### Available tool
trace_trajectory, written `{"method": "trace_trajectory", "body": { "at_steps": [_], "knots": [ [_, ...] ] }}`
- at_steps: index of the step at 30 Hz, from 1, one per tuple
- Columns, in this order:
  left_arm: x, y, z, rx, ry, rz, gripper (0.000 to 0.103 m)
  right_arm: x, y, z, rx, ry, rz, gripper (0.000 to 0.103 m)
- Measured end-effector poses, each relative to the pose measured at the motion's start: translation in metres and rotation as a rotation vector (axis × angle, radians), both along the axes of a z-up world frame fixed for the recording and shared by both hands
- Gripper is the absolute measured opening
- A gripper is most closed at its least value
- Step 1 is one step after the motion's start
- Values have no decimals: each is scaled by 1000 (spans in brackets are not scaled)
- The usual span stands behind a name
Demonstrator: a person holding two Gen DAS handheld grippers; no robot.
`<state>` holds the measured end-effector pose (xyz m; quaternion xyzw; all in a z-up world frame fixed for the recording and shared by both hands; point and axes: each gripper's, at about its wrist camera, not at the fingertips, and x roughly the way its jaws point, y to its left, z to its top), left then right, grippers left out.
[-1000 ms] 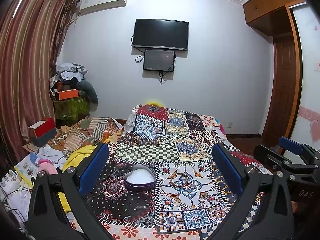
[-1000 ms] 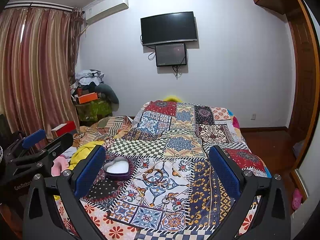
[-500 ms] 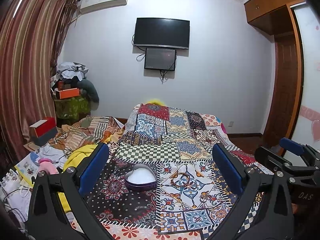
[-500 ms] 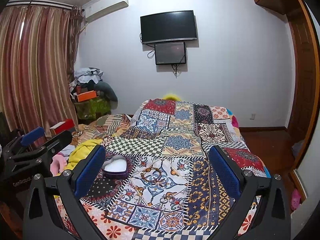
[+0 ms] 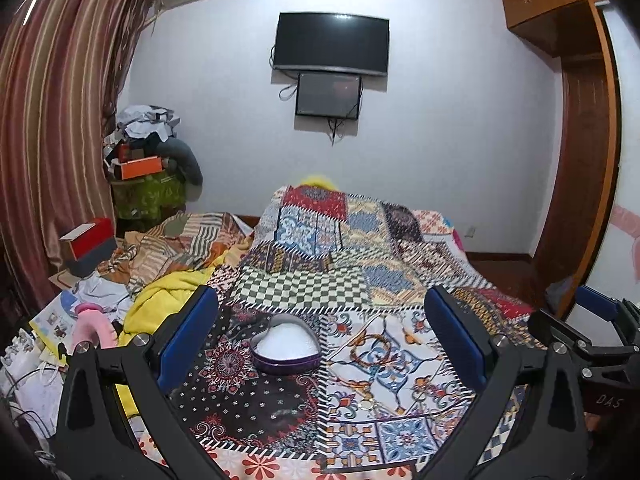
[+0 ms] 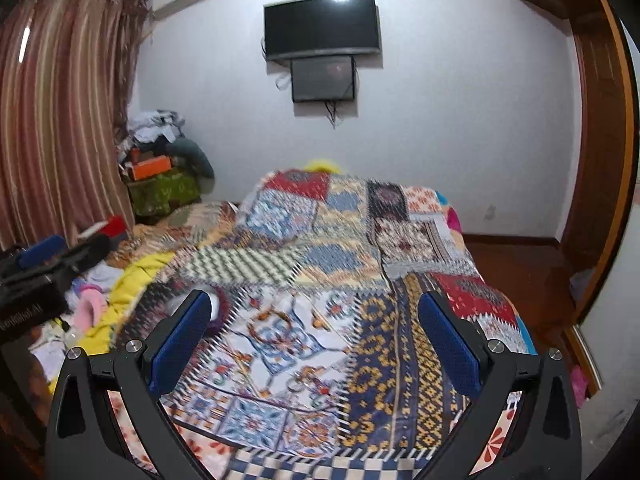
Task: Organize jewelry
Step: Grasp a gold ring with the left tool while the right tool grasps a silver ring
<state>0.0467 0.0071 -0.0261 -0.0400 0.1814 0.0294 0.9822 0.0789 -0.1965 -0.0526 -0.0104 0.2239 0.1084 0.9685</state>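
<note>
Two hand-held grippers over a bed under a patchwork quilt [image 5: 320,292]. Left gripper [image 5: 320,328] spread wide, nothing between its blue pads [image 5: 188,332], hanging above the near end of the quilt. Straight ahead of it, on a dark flowered patch near the quilt's left edge, a purple heart-shaped box [image 5: 285,349], lid off, white lining showing. Just right of the box, apart from it, a brown beaded bracelet [image 5: 371,349] lying flat on a pale blue-and-orange patch; nearer the foot edge, a small ring [image 5: 366,405], hard to make out against the print. Right gripper [image 6: 316,340] likewise spread and holding nothing, set further toward the quilt's right side; blurred by motion in its own view, with the box half hidden behind its left pad [image 6: 180,340] and the bracelet [image 6: 276,322] only faintly readable. Off the left edge of the bed, a yellow blanket [image 5: 168,300] and loose clutter. On the far wall, a dark television [image 5: 332,44].
</note>
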Motion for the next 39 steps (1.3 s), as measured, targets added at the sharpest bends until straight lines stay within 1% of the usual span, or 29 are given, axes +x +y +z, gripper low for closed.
{"method": "trace_trajectory", "body": {
  "at_steps": [2,5,11,15,18,19,20,21,23,26,28,30,31,32,33,34,35,36,39],
  "knots": [
    [7,0,-5,16,18,18,103,8,-4,-9,-8,34,-8,103],
    [17,-1,-16,35,54,15,103,22,-10,-25,-27,94,-20,103],
    [41,-8,-52,87,177,-37,103,33,-11,-51,-73,180,0,102],
    [56,-11,-79,72,270,-86,103,40,-11,-69,-67,248,31,102],
    [66,-13,-101,57,339,-124,103,42,-9,-79,-64,291,56,96],
    [68,-14,-105,53,353,-130,103,44,-8,-82,-64,302,63,92],
    [70,-14,-111,48,370,-140,98,46,-6,-85,-65,316,73,88],
    [73,-15,-118,41,394,-156,92,48,-4,-88,-66,324,80,86],
    [79,-18,-128,30,436,-185,86,52,0,-93,-61,351,104,75],
    [85,-22,-139,6,477,-228,79,59,4,-99,-38,384,139,64],
    [88,-26,-144,2,494,-257,73,62,6,-103,-26,403,155,59],
    [92,-31,-150,0,512,-285,63,67,8,-108,-13,427,174,54],
    [94,-32,-153,-5,525,-299,60,69,10,-110,-7,439,182,49],
    [96,-34,-156,-10,538,-311,54,71,10,-113,3,455,191,45],
    [98,-36,-160,-17,553,-322,48,74,12,-117,11,473,198,43],
    [100,-37,-163,-24,567,-332,45,75,12,-119,16,485,202,39],
    [103,-37,-167,-28,578,-339,40,76,13,-122,19,496,207,37],
    [105,-37,-170,-35,587,-345,38,77,15,-124,19,505,211,37],
    [108,-37,-176,-57,603,-358,34,81,18,-129,28,529,227,35]
  ]
}}
